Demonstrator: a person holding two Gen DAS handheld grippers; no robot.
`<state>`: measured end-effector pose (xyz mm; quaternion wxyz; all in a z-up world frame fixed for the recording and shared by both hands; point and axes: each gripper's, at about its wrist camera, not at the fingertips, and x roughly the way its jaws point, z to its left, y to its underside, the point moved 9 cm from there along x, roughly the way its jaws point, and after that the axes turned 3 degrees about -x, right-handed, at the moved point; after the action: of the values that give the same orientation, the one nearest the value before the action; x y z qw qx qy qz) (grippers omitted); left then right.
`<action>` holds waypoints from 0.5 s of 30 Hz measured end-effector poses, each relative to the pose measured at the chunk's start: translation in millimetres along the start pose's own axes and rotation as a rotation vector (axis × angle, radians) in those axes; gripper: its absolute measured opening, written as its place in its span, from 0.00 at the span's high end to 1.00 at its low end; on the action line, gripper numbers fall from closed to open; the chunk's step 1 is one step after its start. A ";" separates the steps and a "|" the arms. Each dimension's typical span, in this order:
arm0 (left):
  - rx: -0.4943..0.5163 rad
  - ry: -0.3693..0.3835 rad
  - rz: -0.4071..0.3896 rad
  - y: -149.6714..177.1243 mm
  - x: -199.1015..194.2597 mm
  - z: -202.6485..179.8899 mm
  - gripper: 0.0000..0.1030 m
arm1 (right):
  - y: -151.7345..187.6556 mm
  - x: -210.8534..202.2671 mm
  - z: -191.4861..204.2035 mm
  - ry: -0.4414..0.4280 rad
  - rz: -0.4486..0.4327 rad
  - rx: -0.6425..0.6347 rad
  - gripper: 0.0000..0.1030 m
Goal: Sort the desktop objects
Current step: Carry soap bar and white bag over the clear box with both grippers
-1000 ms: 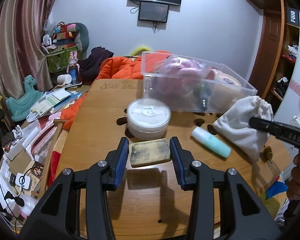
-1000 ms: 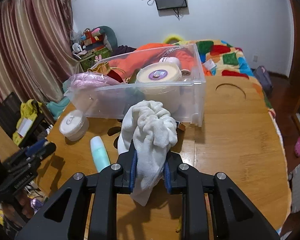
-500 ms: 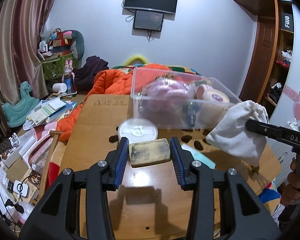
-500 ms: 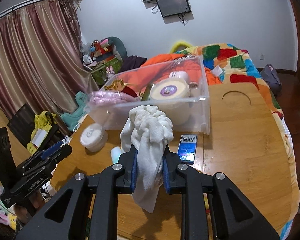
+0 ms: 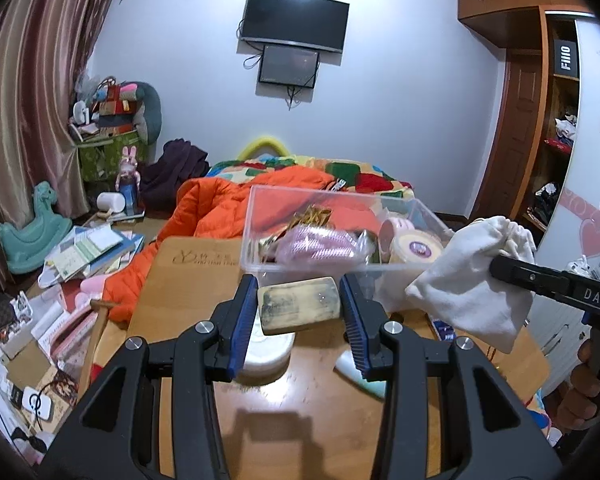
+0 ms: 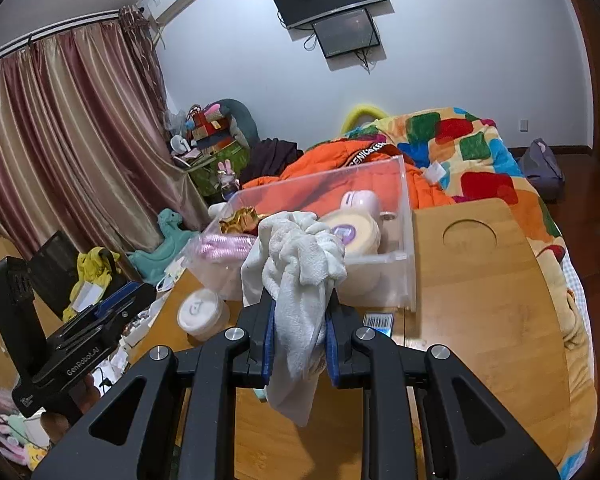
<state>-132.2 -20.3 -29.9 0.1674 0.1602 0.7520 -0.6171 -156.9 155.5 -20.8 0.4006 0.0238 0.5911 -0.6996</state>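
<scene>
My left gripper [image 5: 299,308] is shut on a tan, worn rectangular block [image 5: 299,305] and holds it in the air in front of the clear plastic bin [image 5: 260,248]. My right gripper [image 6: 298,322] is shut on a white cloth pouch [image 6: 300,264], also lifted, near the bin's front wall [image 6: 388,276]. The pouch shows at the right of the left wrist view [image 5: 472,280]. The bin holds a pink coiled item [image 5: 320,244], a round cream tin [image 6: 354,230], a pink jar [image 6: 360,202] and a gold wrapper [image 6: 240,216].
On the wooden table [image 6: 480,320] lie a white round lidded jar [image 6: 200,314], a mint tube [image 5: 360,376] and a small blue barcode box [image 6: 378,322]. A round cut-out [image 6: 470,236] sits at the table's far right. A bed with orange bedding [image 5: 236,204] lies behind.
Both grippers have risen from the table with their loads and moved toward the bin. The block now sits level with the bin's front wall and the pouch hangs above the table.
</scene>
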 end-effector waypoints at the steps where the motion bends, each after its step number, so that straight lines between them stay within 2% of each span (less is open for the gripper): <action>1: 0.002 0.005 -0.003 -3.3 1.7 -1.7 0.60 | -2.3 0.6 -0.5 0.002 -0.002 0.002 0.83; 15: 0.021 0.024 -0.032 -38.3 20.4 -11.5 0.60 | -29.6 11.9 -7.8 0.002 -0.020 0.026 0.83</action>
<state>-168.2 -15.4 -3.5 0.1466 0.1573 0.7498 -0.6257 -185.9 155.2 -5.2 0.3928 0.0240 0.5825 -0.7112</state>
